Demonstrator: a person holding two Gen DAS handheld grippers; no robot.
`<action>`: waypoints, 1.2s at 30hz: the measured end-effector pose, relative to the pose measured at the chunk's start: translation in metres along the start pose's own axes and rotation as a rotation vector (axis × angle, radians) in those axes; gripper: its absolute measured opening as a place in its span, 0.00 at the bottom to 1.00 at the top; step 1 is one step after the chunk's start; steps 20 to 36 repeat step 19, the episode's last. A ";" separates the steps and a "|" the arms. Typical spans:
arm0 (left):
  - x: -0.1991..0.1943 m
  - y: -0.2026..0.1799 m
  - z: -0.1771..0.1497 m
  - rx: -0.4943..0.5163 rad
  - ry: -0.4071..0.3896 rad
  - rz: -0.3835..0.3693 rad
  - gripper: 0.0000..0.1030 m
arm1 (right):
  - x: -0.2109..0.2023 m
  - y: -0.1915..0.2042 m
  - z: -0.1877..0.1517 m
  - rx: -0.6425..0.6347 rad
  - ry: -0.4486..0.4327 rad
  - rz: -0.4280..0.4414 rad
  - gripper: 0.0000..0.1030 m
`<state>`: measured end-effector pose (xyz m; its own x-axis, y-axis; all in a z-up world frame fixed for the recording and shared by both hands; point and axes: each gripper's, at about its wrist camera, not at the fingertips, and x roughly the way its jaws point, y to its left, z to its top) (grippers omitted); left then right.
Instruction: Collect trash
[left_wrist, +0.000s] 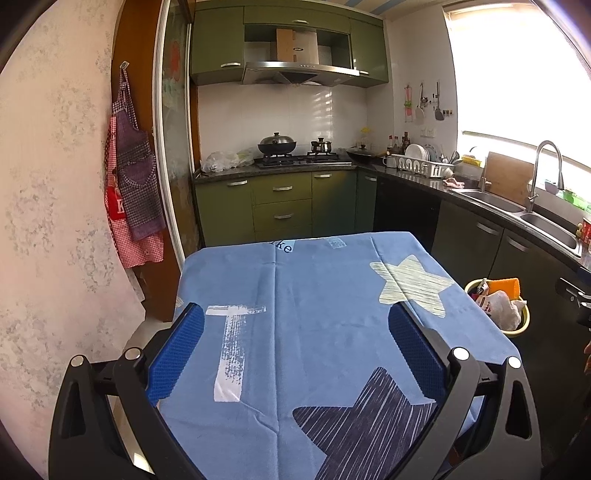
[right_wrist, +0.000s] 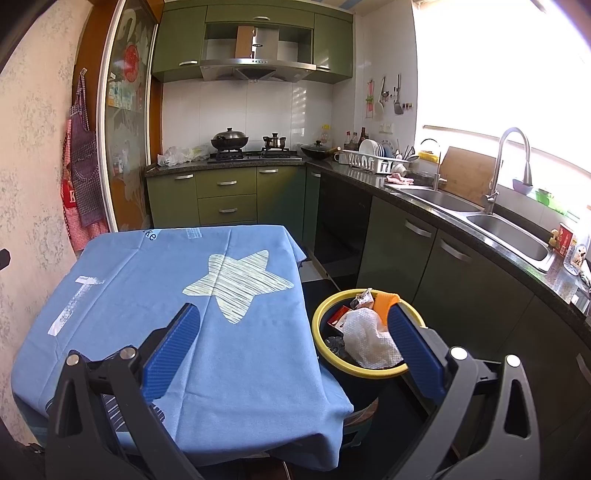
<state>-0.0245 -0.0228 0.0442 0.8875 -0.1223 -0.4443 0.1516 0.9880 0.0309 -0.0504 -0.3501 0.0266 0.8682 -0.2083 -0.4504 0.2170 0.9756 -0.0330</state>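
Observation:
A yellow-rimmed trash bin (right_wrist: 334, 363) stands on the floor at the table's right side, holding white crumpled plastic (right_wrist: 369, 338), an orange piece (right_wrist: 384, 301) and small wrappers. The same bin (left_wrist: 517, 330) shows at the right of the left wrist view. My left gripper (left_wrist: 295, 317) hovers open over the blue cloth of the table (left_wrist: 314, 295), nothing between its fingers. My right gripper (right_wrist: 295, 317) is open too, above the table's right edge (right_wrist: 258, 350), its right finger (right_wrist: 413, 343) over the bin. No loose trash shows on the cloth.
Green kitchen cabinets (left_wrist: 282, 206) and a stove with pots (left_wrist: 277, 146) stand behind the table. A dark counter with a sink (right_wrist: 509, 236) and dish rack (right_wrist: 373, 158) runs along the right. Aprons (left_wrist: 133, 192) hang on the left wall.

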 end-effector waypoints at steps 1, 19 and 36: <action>0.000 -0.001 0.000 0.001 -0.005 -0.006 0.96 | 0.001 0.000 0.000 0.000 0.002 0.000 0.94; 0.084 0.018 0.016 0.002 0.109 0.011 0.96 | 0.061 0.020 0.017 -0.063 0.084 0.071 0.94; 0.084 0.018 0.016 0.002 0.109 0.011 0.96 | 0.061 0.020 0.017 -0.063 0.084 0.071 0.94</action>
